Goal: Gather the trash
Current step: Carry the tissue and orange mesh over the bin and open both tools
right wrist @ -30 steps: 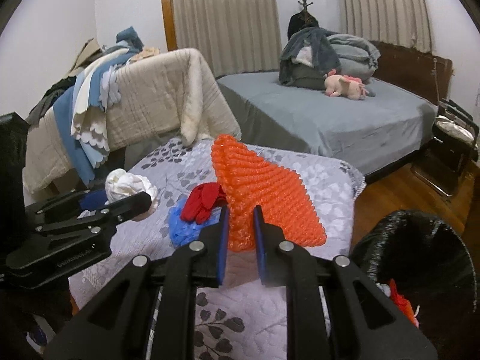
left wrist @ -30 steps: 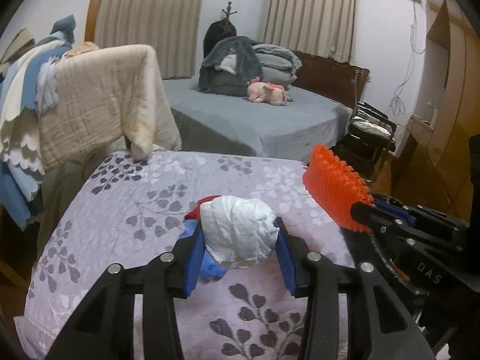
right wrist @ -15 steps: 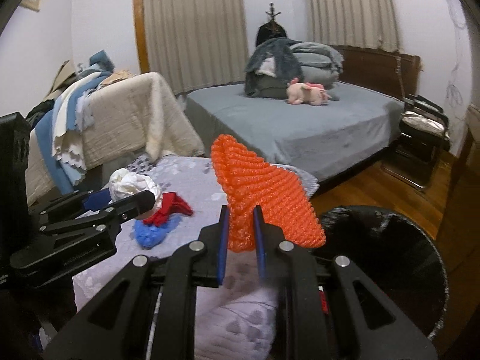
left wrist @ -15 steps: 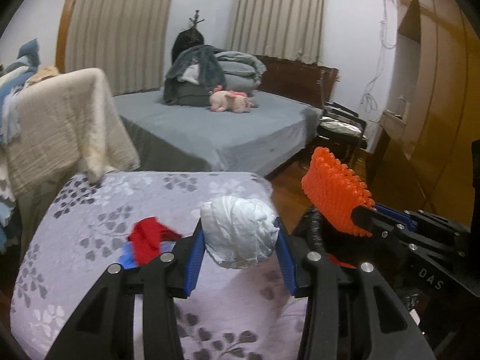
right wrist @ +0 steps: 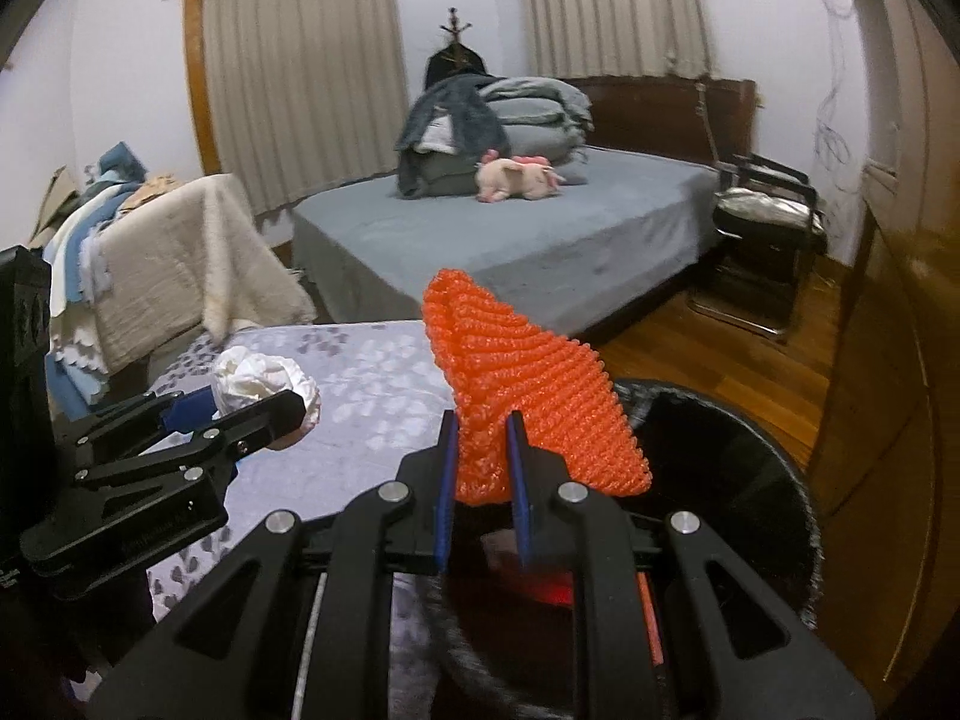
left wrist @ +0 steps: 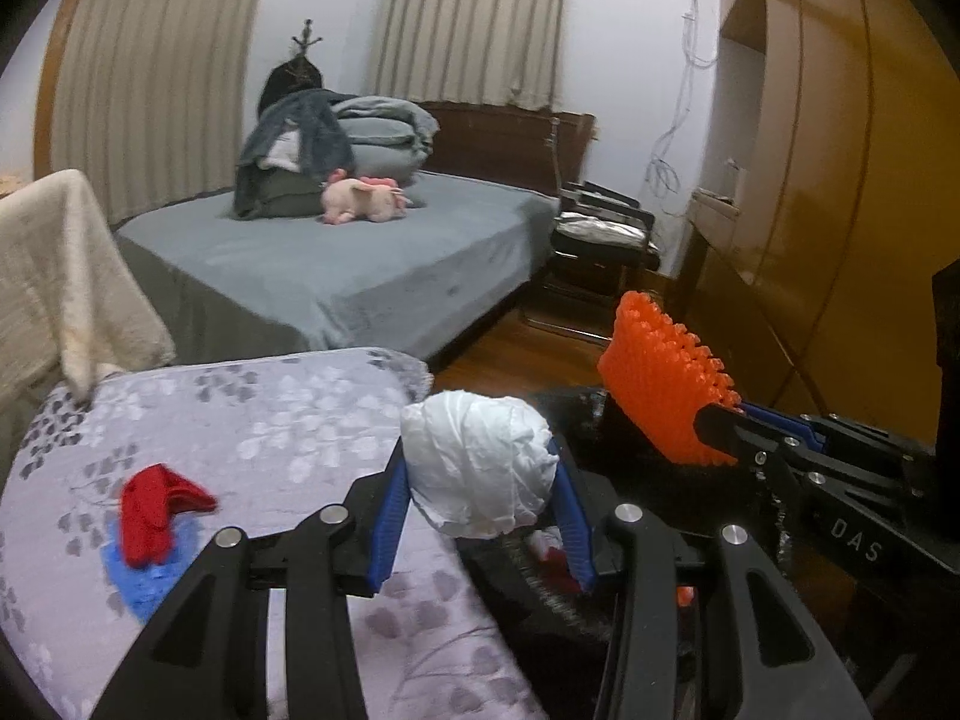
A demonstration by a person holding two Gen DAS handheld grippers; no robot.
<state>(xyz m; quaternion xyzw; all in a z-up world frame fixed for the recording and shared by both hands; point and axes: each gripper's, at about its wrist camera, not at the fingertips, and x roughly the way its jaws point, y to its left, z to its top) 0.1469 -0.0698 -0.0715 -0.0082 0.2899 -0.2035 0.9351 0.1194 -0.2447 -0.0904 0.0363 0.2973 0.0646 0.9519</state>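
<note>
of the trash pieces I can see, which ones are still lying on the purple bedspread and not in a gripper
The red scrap and the blue scrap under it. The white wad and orange foam net are each clamped in a gripper.

Both grippers move to the bin

The white wad point(left wrist: 480, 468) and orange net point(right wrist: 528, 408) now hang over the black bin point(right wrist: 774, 480).

Grey bed point(left wrist: 336, 264), 2 curtained windows point(left wrist: 474, 24), seemingly wooden floor point(right wrist: 720, 354).
</note>
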